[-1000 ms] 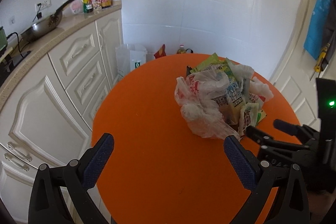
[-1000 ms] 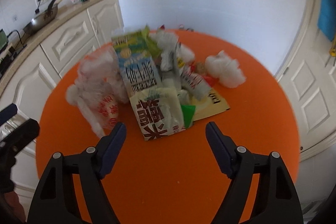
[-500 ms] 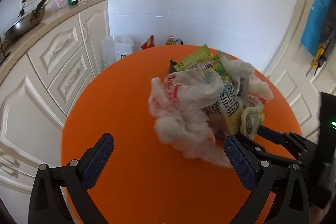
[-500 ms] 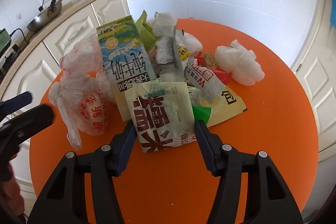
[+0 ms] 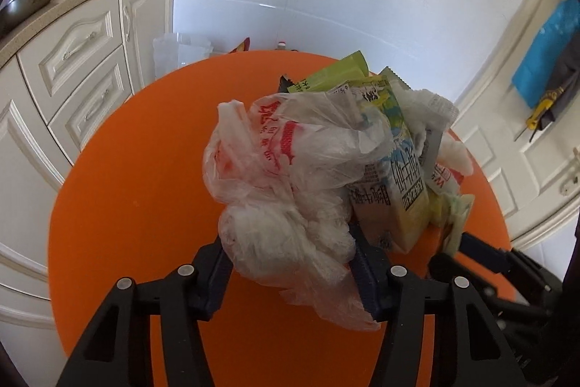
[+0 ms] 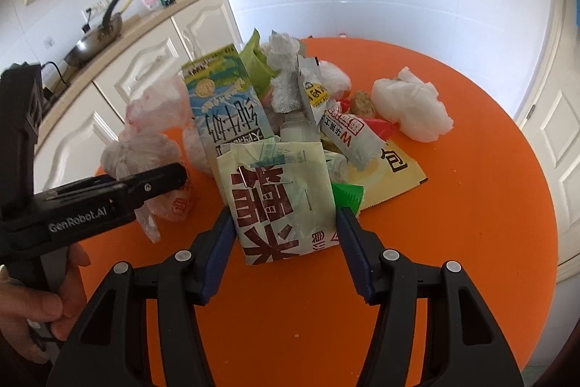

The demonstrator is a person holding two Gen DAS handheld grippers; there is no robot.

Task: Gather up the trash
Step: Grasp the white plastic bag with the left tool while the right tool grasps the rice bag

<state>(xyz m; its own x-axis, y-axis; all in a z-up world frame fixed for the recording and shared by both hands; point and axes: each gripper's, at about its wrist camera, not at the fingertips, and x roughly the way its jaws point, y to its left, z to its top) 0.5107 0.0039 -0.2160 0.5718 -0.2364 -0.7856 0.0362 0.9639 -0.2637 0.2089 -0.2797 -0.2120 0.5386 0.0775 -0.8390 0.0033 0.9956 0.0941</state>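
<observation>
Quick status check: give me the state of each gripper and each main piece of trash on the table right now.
Left gripper: closed around the plastic bag.
Plastic bag: crumpled, on the table, between the left fingers.
Right gripper: closed on the paper bag's sides.
Paper bag: flat, stapled, front of the pile.
Milk carton: leaning, on the pile.
Tissue wad: loose, apart from the pile.
Table: orange.

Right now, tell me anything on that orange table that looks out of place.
The whole heap is the oddity: crumpled plastic bag, milk carton, paper packet and wrappers lie piled on the orange table. A wadded tissue sits apart from the pile, and small crumbs dot the tabletop.
</observation>
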